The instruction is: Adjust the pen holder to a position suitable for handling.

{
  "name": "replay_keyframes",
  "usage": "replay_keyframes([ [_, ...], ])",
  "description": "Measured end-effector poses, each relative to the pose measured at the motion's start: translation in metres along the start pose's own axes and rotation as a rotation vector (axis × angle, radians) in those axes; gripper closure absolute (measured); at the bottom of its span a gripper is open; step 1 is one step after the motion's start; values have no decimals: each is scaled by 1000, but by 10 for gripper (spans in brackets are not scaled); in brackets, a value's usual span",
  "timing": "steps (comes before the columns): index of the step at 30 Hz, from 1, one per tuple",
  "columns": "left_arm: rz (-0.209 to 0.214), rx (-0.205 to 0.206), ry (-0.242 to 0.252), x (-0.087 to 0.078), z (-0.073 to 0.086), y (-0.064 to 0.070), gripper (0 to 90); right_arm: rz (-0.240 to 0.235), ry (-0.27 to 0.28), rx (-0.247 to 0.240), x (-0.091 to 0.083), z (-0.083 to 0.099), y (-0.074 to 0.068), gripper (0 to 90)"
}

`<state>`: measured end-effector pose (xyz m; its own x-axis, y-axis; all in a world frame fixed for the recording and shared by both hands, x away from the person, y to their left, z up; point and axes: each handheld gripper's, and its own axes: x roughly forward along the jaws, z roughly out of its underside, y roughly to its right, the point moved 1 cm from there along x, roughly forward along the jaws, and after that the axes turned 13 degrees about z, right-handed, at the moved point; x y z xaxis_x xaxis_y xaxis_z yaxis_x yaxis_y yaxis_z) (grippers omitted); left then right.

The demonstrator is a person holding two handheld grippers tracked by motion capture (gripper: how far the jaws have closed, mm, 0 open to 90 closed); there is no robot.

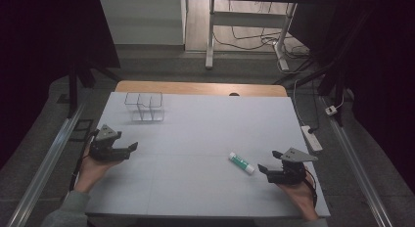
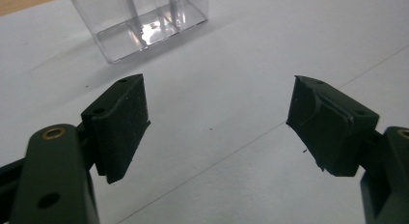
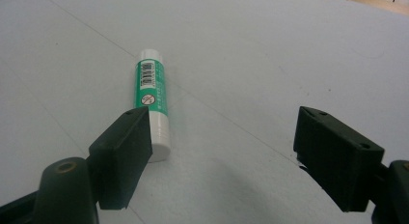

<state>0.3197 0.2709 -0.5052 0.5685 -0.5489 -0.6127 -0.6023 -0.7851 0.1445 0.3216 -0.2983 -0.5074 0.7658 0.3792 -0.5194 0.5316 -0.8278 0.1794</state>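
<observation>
A green and white glue stick (image 1: 242, 163) lies flat on the white table mat (image 1: 195, 139), right of centre. My right gripper (image 1: 269, 161) rests just right of it, open and empty; in the right gripper view the glue stick (image 3: 153, 98) lies ahead of the left jaw, its white cap end nearest. My left gripper (image 1: 130, 150) sits at the mat's left side, open and empty. A clear plastic organiser box (image 1: 144, 106) stands at the far left; in the left gripper view the clear box (image 2: 144, 26) is ahead of the jaws, apart from them.
The wooden table edge (image 1: 200, 88) shows beyond the mat. Past it are desk legs (image 1: 210, 36) and cables on the floor. A power strip (image 1: 311, 137) lies on the floor right of the table. Metal rails (image 1: 44, 163) run along both sides.
</observation>
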Motion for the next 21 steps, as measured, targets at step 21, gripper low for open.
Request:
replay_keyframes([
  [21,-84,-96,-10,0,2,-42,271,1,-4,2,1,0,0,214],
])
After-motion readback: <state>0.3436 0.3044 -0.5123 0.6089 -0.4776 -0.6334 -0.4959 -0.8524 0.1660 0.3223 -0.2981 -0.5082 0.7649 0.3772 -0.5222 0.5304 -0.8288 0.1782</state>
